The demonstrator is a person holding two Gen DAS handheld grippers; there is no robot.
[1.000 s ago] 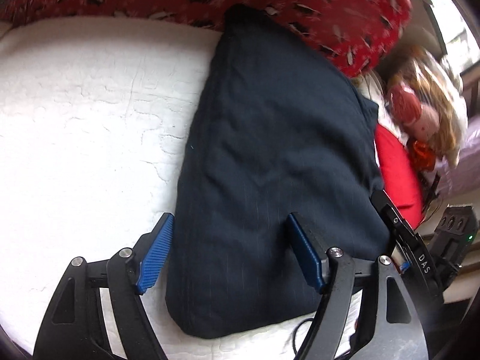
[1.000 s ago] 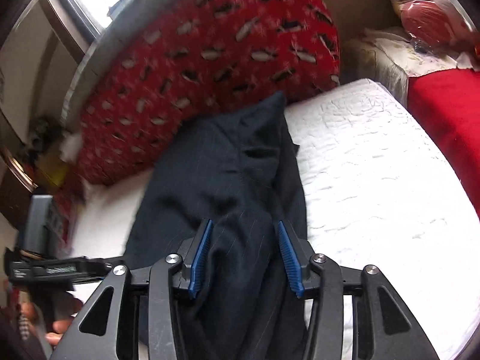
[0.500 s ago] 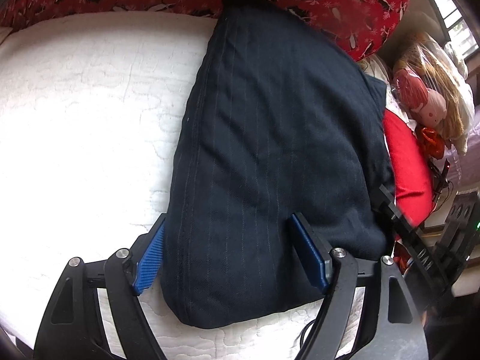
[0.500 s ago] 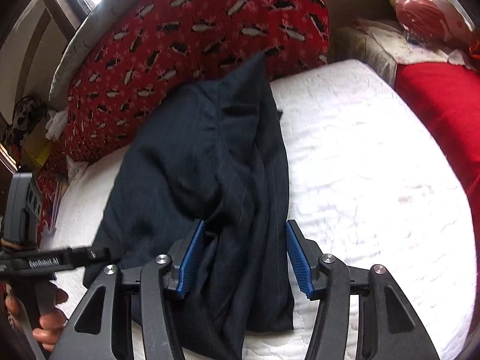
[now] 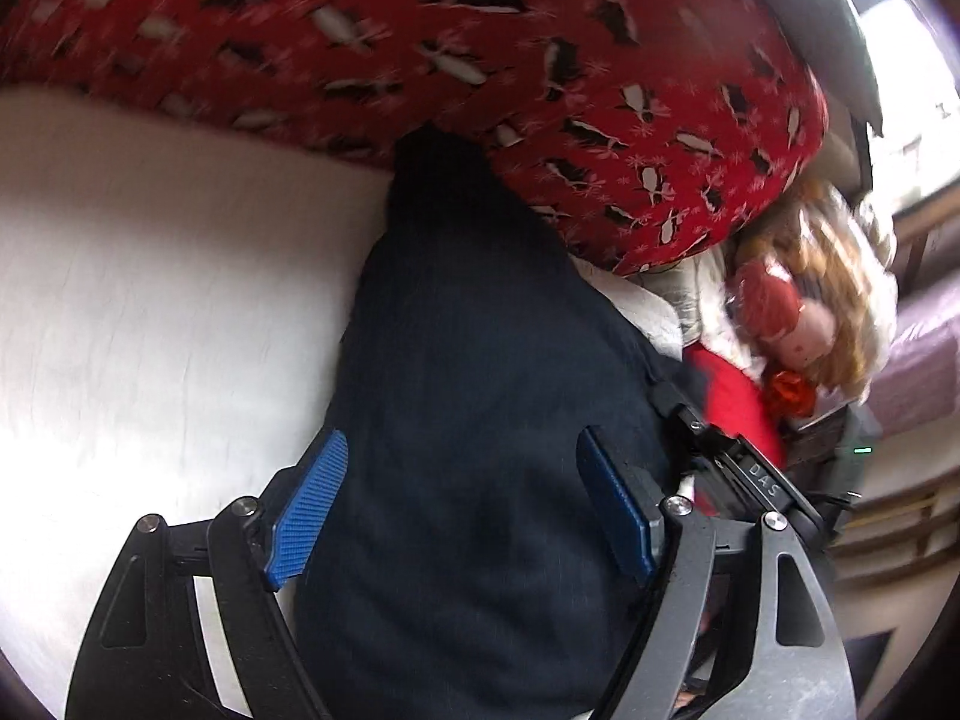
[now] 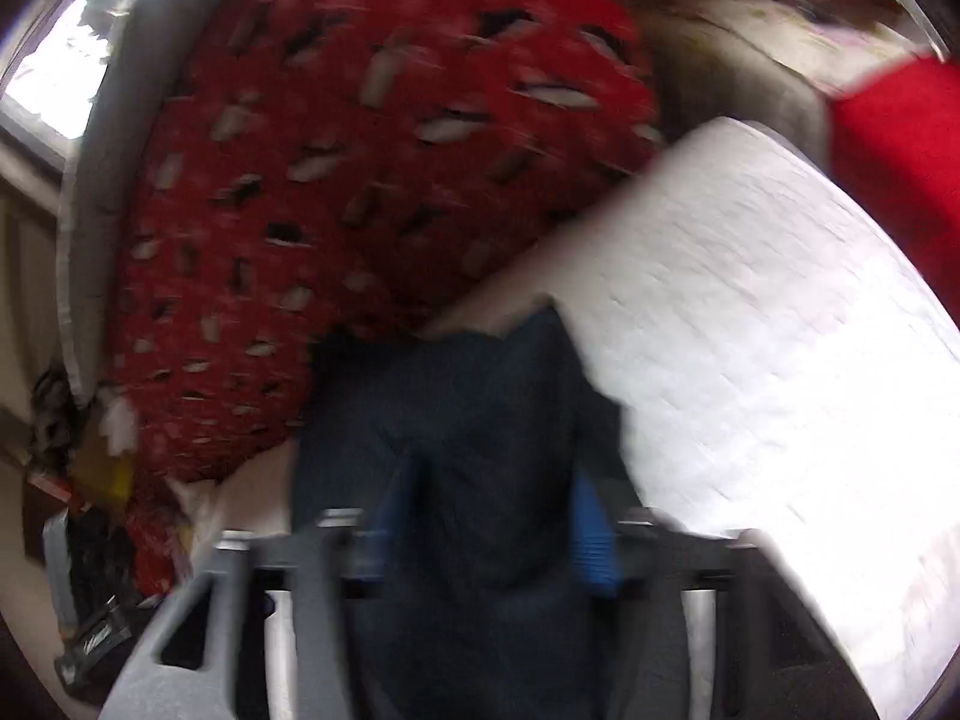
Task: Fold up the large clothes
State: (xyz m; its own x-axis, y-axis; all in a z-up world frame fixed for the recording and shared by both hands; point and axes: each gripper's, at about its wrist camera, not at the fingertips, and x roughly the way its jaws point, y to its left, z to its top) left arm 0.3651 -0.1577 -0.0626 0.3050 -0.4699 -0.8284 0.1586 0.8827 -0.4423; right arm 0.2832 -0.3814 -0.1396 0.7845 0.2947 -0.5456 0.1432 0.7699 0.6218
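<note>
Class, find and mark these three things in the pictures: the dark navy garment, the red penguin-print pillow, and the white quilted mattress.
dark navy garment (image 5: 480,390), left wrist view, middle of its flat top layer.
red penguin-print pillow (image 5: 480,60), left wrist view, its broad patterned face.
white quilted mattress (image 6: 750,330), right wrist view, bare quilted surface.

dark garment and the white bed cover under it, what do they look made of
Dark garment: looks like a woven navy cloth, matte, with faint thin stripes, perhaps suiting fabric. White bed cover: seems a quilted cotton-like textile, matte, with stitched puckered lines clearer in the right wrist view. Blur leaves both uncertain.
</note>
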